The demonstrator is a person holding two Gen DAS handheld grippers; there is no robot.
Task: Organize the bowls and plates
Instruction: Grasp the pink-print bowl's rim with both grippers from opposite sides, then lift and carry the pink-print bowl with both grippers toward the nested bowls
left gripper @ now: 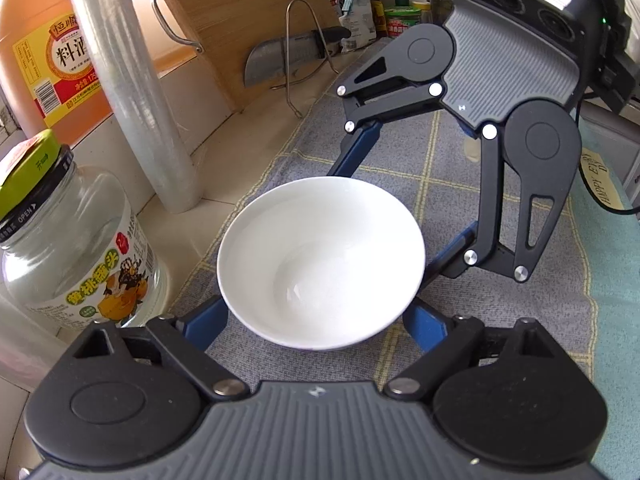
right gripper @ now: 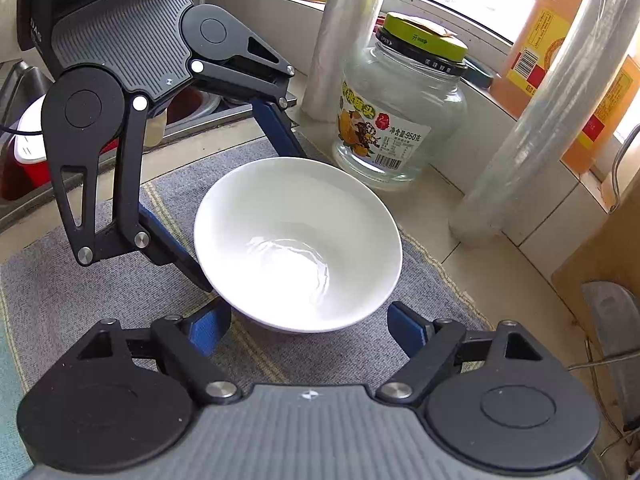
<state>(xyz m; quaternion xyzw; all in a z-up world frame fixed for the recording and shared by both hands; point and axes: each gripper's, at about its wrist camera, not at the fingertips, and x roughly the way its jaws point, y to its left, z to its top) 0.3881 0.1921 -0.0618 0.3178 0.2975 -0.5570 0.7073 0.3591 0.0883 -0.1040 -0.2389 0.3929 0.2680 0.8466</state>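
A white bowl (left gripper: pixel 320 260) stands upright on a grey checked mat (left gripper: pixel 400 160); it also shows in the right wrist view (right gripper: pixel 298 244). My left gripper (left gripper: pixel 316 320) is wide open, its blue fingers on either side of the bowl's base. My right gripper (right gripper: pixel 308 320) is wide open too, its fingers flanking the bowl from the opposite side. Each gripper shows in the other's view, the right (left gripper: pixel 396 212) and the left (right gripper: pixel 240 208), with fingers running under the bowl's rim. I cannot tell whether any finger touches the bowl.
A glass jar (left gripper: pixel 76 248) with a green lid and a cling-film roll (left gripper: pixel 136 92) stand close to the bowl on the tiled ledge. An orange bottle (left gripper: pixel 44 48), a wooden cutting board (left gripper: pixel 240 12) and a cleaver on a rack (left gripper: pixel 288 56) lie behind. A sink (right gripper: pixel 24 80) lies beyond the mat.
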